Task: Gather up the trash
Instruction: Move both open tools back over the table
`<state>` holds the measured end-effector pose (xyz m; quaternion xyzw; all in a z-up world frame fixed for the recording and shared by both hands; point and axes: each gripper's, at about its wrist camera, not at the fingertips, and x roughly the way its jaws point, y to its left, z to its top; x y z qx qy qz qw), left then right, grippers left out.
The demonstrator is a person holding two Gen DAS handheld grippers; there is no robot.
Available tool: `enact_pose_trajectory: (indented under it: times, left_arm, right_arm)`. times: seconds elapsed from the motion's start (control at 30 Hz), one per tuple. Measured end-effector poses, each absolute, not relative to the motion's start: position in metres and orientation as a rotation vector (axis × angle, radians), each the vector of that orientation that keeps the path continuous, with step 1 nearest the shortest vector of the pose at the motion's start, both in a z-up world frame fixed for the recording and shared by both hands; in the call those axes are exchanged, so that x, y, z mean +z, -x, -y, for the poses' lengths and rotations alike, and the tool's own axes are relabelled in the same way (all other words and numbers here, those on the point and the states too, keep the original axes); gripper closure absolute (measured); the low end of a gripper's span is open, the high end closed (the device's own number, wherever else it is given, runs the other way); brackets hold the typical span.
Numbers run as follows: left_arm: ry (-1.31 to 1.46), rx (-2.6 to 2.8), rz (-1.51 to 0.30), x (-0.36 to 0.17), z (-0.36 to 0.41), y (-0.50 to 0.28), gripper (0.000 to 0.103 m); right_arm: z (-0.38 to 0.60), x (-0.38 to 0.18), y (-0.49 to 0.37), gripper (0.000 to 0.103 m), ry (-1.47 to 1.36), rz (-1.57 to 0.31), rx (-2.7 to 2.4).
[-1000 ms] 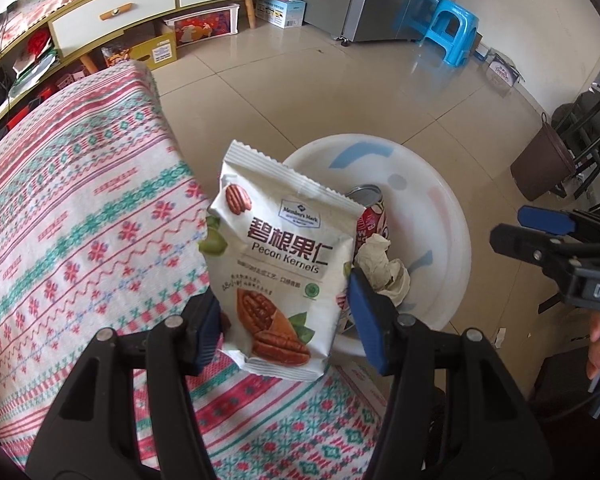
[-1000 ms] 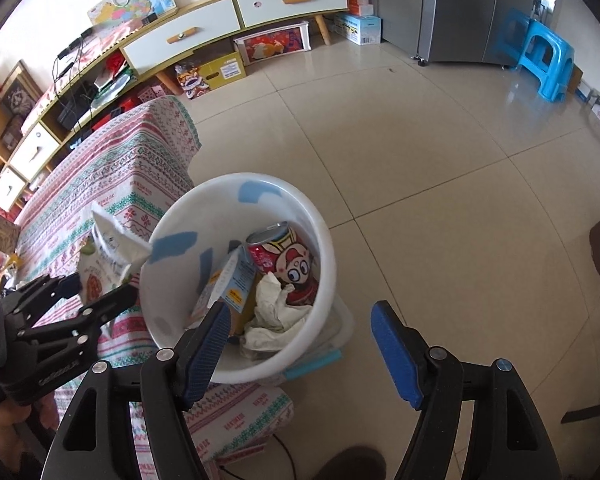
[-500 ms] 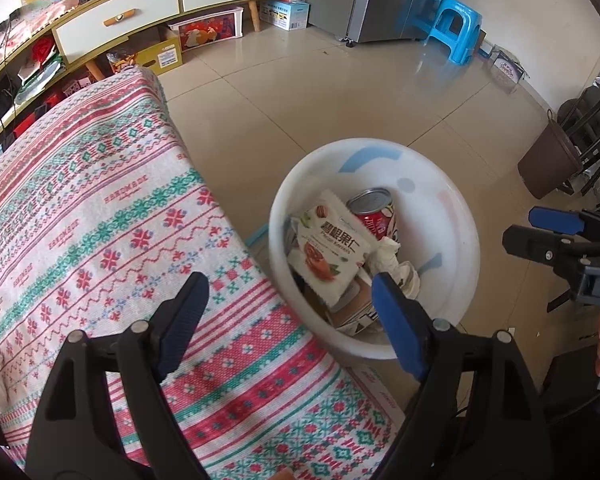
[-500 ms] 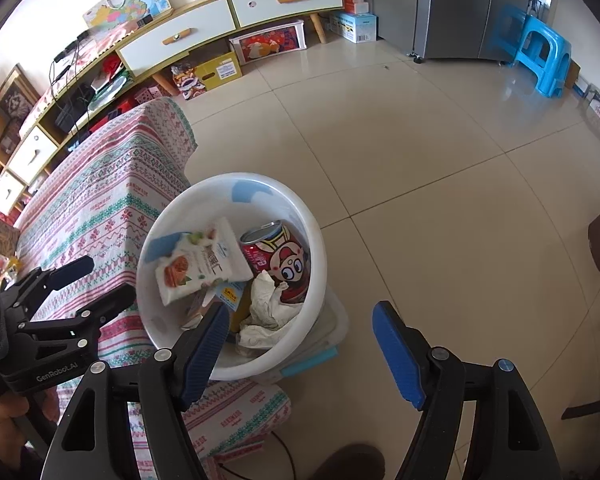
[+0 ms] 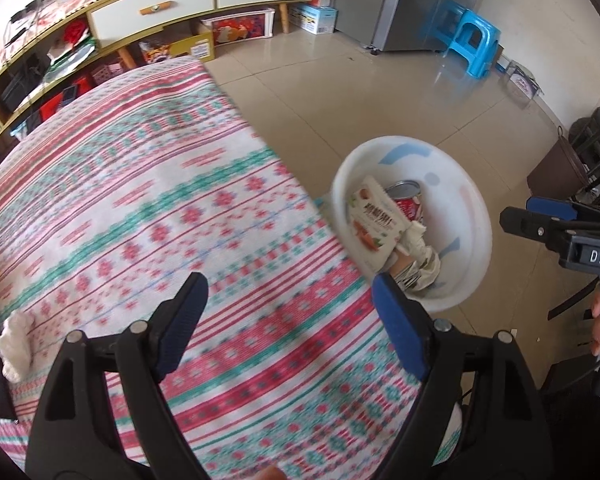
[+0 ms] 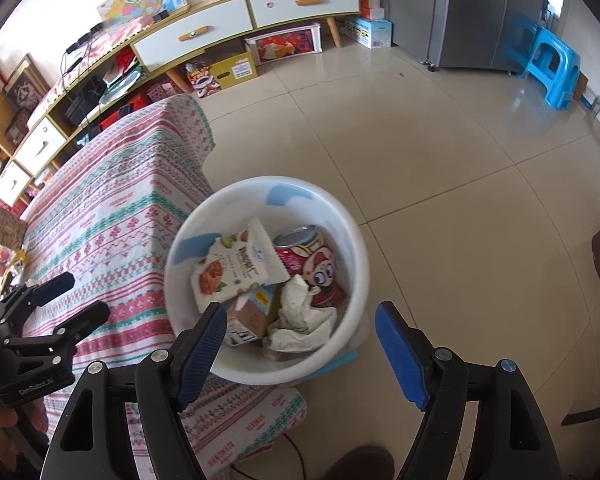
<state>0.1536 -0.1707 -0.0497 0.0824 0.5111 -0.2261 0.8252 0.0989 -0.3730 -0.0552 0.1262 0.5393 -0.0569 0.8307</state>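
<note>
Blue stool (image 6: 550, 66), perhaps beside fridge (image 6: 472, 8)

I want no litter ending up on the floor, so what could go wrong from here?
The white bin stands beside the table's corner, low enough to be nudged or missed on the next drop. The pecan packet rests loosely on top of the other trash and might slide. The white scrap at the tablecloth's edge could be overlooked.

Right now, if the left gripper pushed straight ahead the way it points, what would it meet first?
Most likely the patterned tablecloth: the left gripper, open and empty, aims at bare cloth. The white bin sits off to its right.
</note>
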Motion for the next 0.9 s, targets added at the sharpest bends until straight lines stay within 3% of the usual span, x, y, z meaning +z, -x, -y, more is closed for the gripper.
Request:
enact_pose_trajectory:
  times: [0.17, 0.4, 0.9]
  left_arm:
    - [-0.161, -0.432, -1.102, -0.046, 0.143, -0.147, 0.007]
    - [-0.112, -0.383, -1.101, -0.039, 0.104, -0.133, 0.003]
    - [-0.058, -0.299, -1.095, -0.036, 0.013, -0.088, 0.002]
  right_arm:
    - [0.348, -0.048, -0.1, 0.02, -0.251, -1.127, -0.082]
    - [0.307, -0.039, -0.095, 0.02, -0.217, -1.106, -0.012]
    - [0.228, -0.045, -0.077, 0.016, -0.084, -1.069, 0.102]
